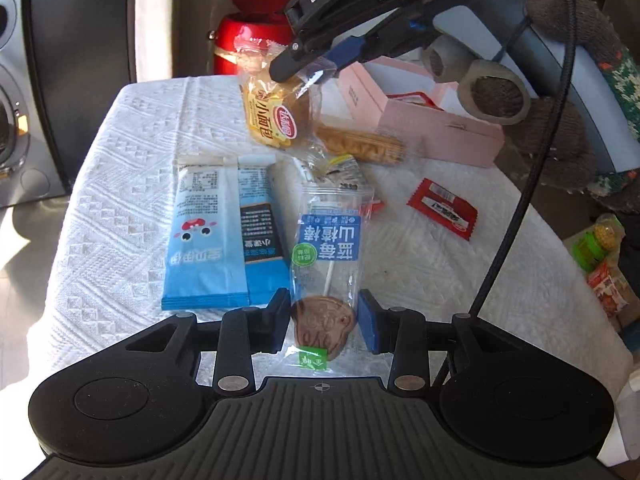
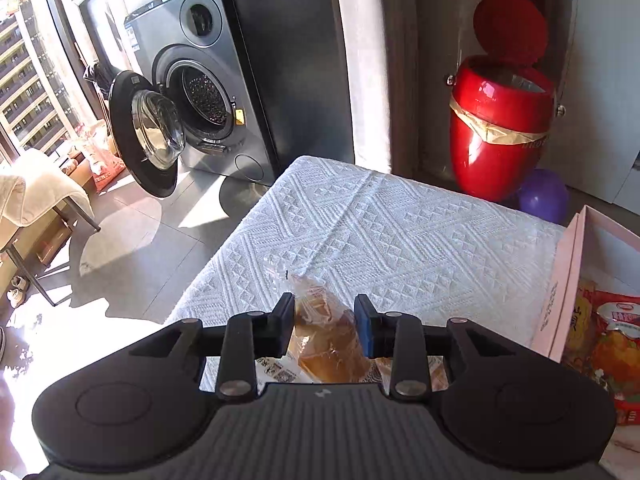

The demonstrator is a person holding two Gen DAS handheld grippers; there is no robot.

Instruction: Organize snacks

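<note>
Left gripper (image 1: 325, 322) clamps lollipop packet (image 1: 326, 264) near pink box (image 1: 436, 120); right gripper (image 2: 325, 322) grips bread packet (image 1: 274, 112) (lifted) beside box.

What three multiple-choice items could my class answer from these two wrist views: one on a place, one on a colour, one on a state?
1. Where does the pink box stand?
A. on the white-clothed table
B. on the floor
C. inside the washer

2. What colour is the lidded bin?
A. green
B. red
C. white

3. What does the right gripper do?
A. hangs empty
B. rests on the table
C. holds a bread packet in the air

Key: 1 A, the box sits on the cloth's far side. 2 B, its body and raised lid are red. 3 C, the bread packet hangs from its closed fingers above the table.
</note>
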